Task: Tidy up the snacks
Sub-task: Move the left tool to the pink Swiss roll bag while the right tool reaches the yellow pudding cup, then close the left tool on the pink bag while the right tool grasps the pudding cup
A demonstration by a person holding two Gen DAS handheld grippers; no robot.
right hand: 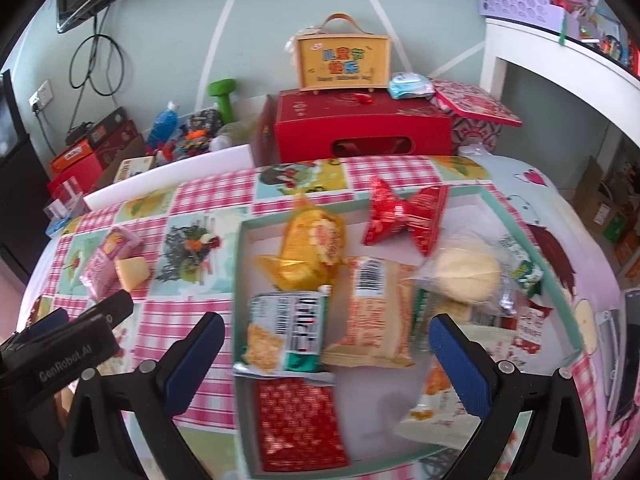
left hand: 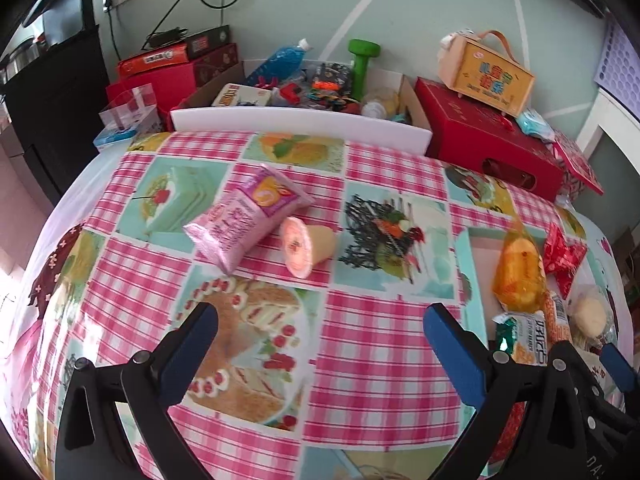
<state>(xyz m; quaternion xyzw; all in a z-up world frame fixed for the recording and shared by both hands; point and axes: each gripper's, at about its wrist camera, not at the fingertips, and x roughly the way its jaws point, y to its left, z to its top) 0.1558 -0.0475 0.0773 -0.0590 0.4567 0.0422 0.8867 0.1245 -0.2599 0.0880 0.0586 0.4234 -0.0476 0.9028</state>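
Two snacks lay outside the tray (right hand: pixel 240 280): a pink packet (left hand: pixel 244 220) and a small pudding cup (left hand: pixel 306 246), touching each other on the checked tablecloth (left hand: pixel 360 340), the cup tipped on its side with its foil lid facing the left camera. Both sat well to the left of the tray. The tray itself held the rest: a yellow bag (right hand: pixel 312 248), a red wrapper (right hand: pixel 408 216) twisted like a bow, a round pale cake (right hand: pixel 466 272), an orange cracker pack (right hand: pixel 376 312), a green-and-white pack (right hand: pixel 288 332) and a red patterned packet (right hand: pixel 298 424). Some blur over the tray; labels unreadable.

The left gripper (left hand: pixel 320 332) hung above the cloth short of the two strays, jaws spread wide, nothing between them. The right gripper (right hand: pixel 326 344) hung over the tray, jaws likewise spread and empty.

Judged step: the left gripper fetching one of the strays. Best taken one at a time. The cup looked the easier grip, closing across its tapered body rather than the lid, which could slip. The packet was soft and puffed; a pinch at a sealed edge or across the narrow width would likely hold without crushing. Risk: nudging the neighbour, as they touched. Free floor showed at the tray's near middle for setting it down.

Behind: a red box (right hand: pixel 360 128), a yellow carry case (right hand: pixel 342 62).
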